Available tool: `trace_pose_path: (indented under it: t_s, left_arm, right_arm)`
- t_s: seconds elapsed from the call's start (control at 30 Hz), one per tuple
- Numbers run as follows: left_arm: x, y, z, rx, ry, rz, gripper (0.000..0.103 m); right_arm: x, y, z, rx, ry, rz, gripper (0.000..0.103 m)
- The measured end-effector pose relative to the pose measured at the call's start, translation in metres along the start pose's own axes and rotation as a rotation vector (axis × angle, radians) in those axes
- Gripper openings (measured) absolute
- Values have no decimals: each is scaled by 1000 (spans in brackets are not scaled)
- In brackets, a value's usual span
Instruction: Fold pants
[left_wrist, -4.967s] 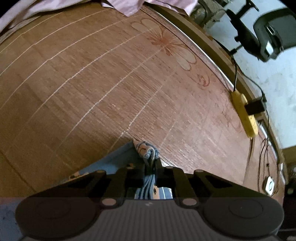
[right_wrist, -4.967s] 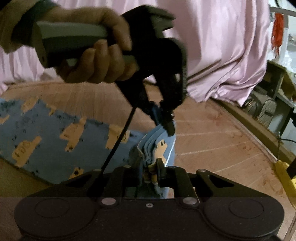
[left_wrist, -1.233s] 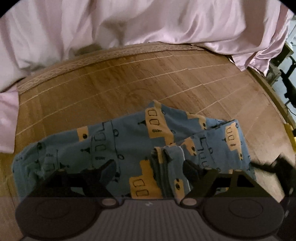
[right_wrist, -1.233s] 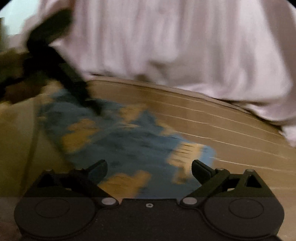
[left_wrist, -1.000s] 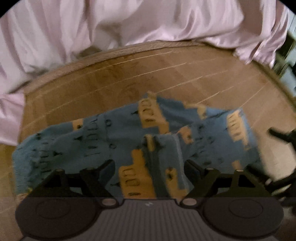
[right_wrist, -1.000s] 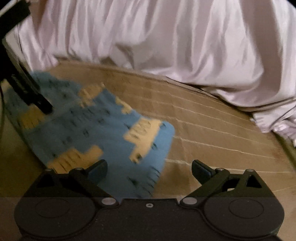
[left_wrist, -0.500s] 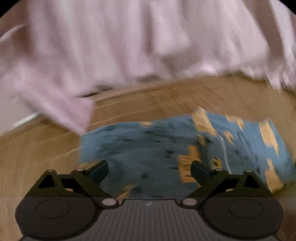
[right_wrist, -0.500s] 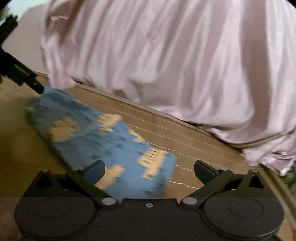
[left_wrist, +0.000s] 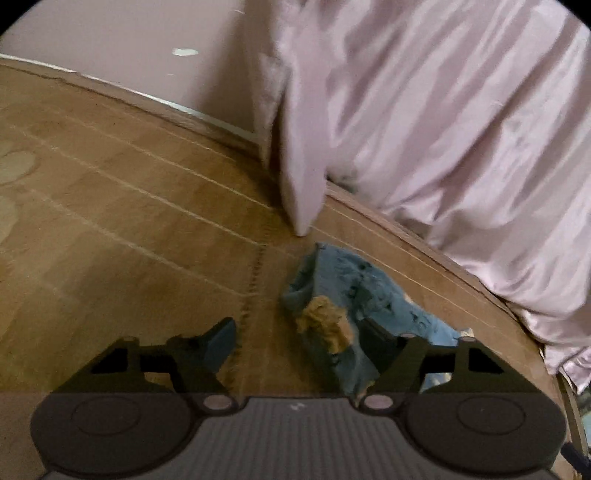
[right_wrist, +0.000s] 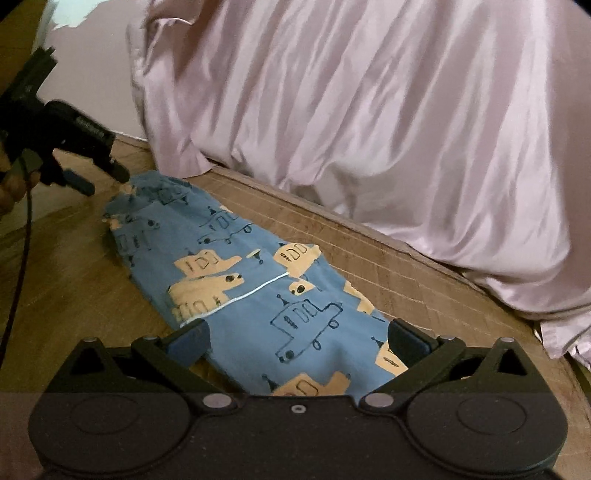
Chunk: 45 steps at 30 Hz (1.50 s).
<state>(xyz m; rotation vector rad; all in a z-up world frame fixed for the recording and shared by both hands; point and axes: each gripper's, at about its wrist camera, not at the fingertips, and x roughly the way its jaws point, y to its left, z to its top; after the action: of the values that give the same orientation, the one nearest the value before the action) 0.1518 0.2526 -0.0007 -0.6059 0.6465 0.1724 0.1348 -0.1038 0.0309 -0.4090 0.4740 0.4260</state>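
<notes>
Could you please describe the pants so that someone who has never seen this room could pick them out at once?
Look at the brown woven mat that runs below the pink satin sheet. The pants lie folded on it in a long strip, near the sheet's hem. Nothing else there is blue: they carry yellow and outlined cartoon vehicles.

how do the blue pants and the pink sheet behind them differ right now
The blue pants with yellow vehicle prints lie flat in a long narrow strip on the woven brown mat; the glossy pink satin sheet stands bunched behind them in deep drapes. The pants are patterned and matte, the sheet plain and shiny. The pants sit between the open right claw's fingers; the sheet lies beyond it. Both are soft fabric resting on the same mat.
</notes>
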Motion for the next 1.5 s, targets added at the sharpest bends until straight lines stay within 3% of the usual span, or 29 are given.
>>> trace_pose_path:
  t_s: [0.17, 0.4, 0.53, 0.73, 0.83, 0.97, 1.23, 1.4, 1.47, 1.5]
  left_arm:
    - [18, 2, 0, -11, 12, -36, 60]
    - [32, 14, 8, -103, 6, -89, 54]
    - [36, 24, 12, -181, 24, -84, 33]
    - [41, 22, 16, -206, 56, -72, 30]
    - [44, 21, 19, -217, 78, -49, 22]
    - [37, 13, 18, -185, 38, -30, 14]
    - [24, -28, 8, 101, -61, 29, 14]
    - [32, -27, 8, 119, -29, 34, 19]
    - [36, -23, 9, 99, -6, 31, 30]
    - [39, -21, 9, 88, 7, 30, 31]
  right_arm:
    - [10, 6, 10, 50, 23, -1, 102]
    - [26, 19, 13, 67, 58, 16, 102]
    - [34, 27, 14, 68, 66, 17, 102]
    - [39, 29, 11, 80, 83, 26, 102]
    - [39, 28, 9, 91, 86, 29, 102]
    - [39, 28, 9, 97, 87, 33, 102]
    - [40, 26, 8, 110, 89, 37, 102]
    - [40, 26, 7, 122, 89, 41, 102]
    - [40, 26, 7, 124, 88, 41, 102]
    - [40, 26, 7, 123, 88, 42, 102]
